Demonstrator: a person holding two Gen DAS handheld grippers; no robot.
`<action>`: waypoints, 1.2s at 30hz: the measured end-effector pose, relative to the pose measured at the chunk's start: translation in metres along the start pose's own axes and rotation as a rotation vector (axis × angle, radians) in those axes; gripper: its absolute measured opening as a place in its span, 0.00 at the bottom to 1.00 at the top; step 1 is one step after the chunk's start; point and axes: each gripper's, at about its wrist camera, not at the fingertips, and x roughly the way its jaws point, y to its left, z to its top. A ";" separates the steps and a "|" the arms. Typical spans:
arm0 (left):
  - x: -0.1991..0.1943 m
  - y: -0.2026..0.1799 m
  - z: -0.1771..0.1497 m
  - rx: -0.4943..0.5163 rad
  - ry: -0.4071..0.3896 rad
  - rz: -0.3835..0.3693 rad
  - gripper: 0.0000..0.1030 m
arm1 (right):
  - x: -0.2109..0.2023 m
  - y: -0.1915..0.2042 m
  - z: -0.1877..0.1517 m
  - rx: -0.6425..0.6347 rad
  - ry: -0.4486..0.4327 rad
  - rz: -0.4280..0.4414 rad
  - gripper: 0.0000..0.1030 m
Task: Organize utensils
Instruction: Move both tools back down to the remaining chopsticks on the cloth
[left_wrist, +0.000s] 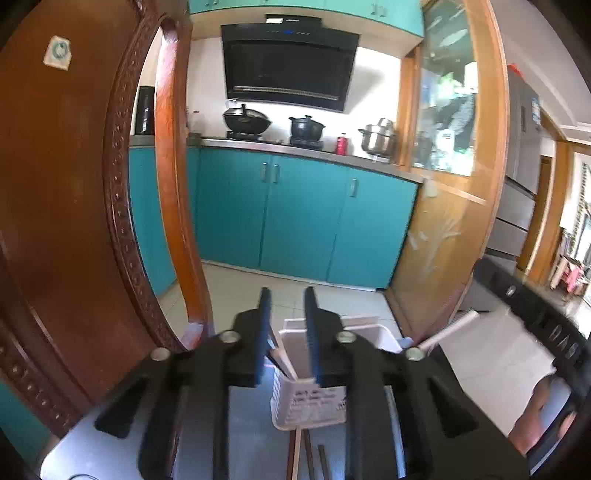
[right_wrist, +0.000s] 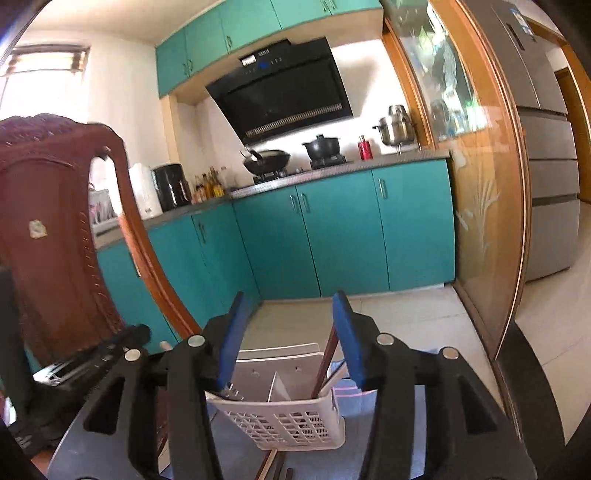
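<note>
utensil basket (right_wrist: 284, 417) stands on the table (right_wrist: 388, 435), a chopstick (right_wrist: 325, 363) leaning in its right compartment | loose sticks (left_wrist: 308, 459) lie before the basket | chair (right_wrist: 55, 236) at left | kitchen counter (right_wrist: 332, 166) behind, beyond the floor

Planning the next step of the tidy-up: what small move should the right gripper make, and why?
Probably lower the right gripper to a chopstick lying in front of the caddy. Its jaws are open and empty, one chopstick already stands in the caddy, and others still lie on the table.
</note>
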 end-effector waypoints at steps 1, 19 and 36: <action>-0.006 0.000 -0.002 0.008 -0.004 -0.005 0.24 | -0.009 -0.002 -0.001 -0.007 -0.004 0.008 0.46; 0.029 0.003 -0.108 0.145 0.431 0.105 0.25 | 0.084 -0.003 -0.199 -0.095 0.898 0.002 0.38; 0.025 0.000 -0.115 0.197 0.429 0.113 0.25 | 0.086 0.018 -0.213 -0.176 0.895 -0.062 0.07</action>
